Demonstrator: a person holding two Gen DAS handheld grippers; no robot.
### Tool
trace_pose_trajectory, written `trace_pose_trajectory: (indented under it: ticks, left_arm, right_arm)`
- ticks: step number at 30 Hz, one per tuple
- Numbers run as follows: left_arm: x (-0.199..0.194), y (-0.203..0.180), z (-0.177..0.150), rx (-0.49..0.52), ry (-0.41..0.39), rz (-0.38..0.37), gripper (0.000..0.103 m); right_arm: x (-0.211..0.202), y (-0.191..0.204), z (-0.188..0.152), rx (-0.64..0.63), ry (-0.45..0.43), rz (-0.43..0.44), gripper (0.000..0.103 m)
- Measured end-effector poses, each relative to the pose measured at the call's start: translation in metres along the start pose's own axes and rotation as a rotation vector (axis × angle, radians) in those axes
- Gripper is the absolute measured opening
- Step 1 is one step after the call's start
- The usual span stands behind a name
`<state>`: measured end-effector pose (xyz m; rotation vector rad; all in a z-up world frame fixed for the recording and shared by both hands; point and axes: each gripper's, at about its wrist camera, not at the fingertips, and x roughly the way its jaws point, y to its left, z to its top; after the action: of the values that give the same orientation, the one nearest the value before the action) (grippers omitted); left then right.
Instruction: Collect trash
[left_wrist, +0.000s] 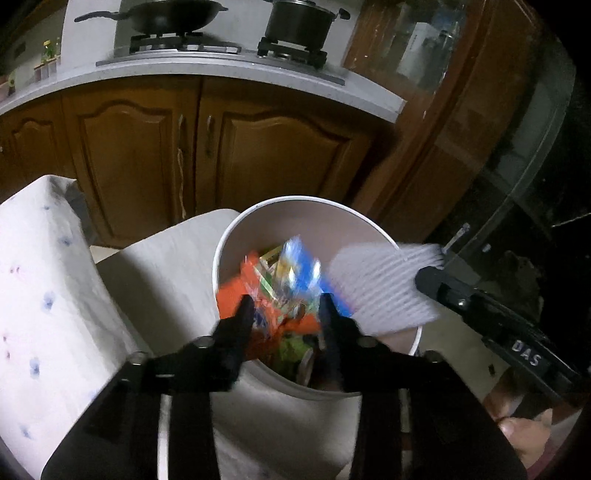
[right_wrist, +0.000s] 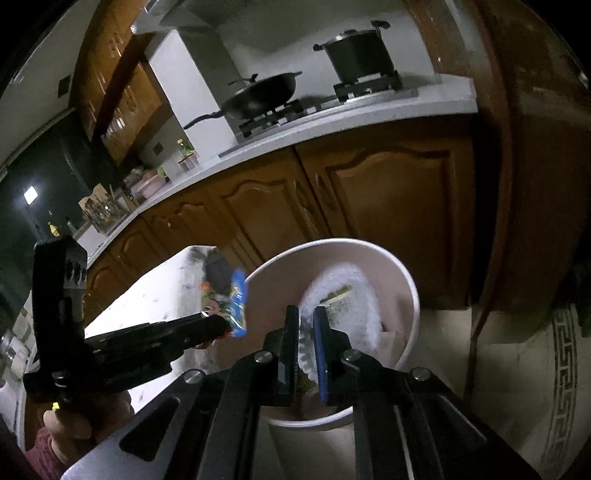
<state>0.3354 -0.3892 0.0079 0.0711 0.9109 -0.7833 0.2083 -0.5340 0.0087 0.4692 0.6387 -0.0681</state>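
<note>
A white round bin (left_wrist: 295, 199) (right_wrist: 334, 241) stands below both grippers, with orange, green and other wrappers (left_wrist: 236, 295) inside it. My left gripper (left_wrist: 288, 308) (right_wrist: 222, 326) hangs over the bin's near rim with its jaws apart. A blurred blue snack wrapper (left_wrist: 300, 271) (right_wrist: 238, 303) is just past its fingertips, and no pad visibly presses on it. My right gripper (right_wrist: 306, 323) (left_wrist: 424, 275) has its blue pads closed on the edge of a white ribbed plastic tray (right_wrist: 343, 295) (left_wrist: 384, 288). The tray leans over the bin's right side.
A table with a white flowered cloth (left_wrist: 44, 295) (right_wrist: 162, 291) stands left of the bin, with a pale seat (left_wrist: 159, 266) beside it. Behind are brown cabinets (left_wrist: 258, 155), a counter with a wok (left_wrist: 166, 14) and a pot (left_wrist: 299, 22). A glass-fronted cabinet (left_wrist: 498, 147) is on the right.
</note>
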Motion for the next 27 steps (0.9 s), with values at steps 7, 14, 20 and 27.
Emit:
trace_pose_trajectory:
  ticks: [7, 14, 20, 27]
  left_arm:
    - [-0.012, 0.006, -0.005, -0.008, -0.027, 0.0, 0.055]
    - [-0.039, 0.021, -0.018, -0.054, -0.061, 0.039, 0.068]
    - [-0.074, 0.044, -0.036, -0.104, -0.106, 0.076, 0.077]
    - [-0.114, 0.069, -0.056, -0.149, -0.156, 0.129, 0.081]
  right_arm:
    - [-0.003, -0.007, -0.005, 0.043, -0.006, 0.008, 0.036]
    - [-0.013, 0.003, -0.007, 0.054, -0.026, 0.034, 0.047]
    - [-0.025, 0.02, -0.009, 0.067, -0.076, 0.08, 0.075]
    - [-0.035, 0.052, -0.017, 0.059, -0.104, 0.128, 0.08]
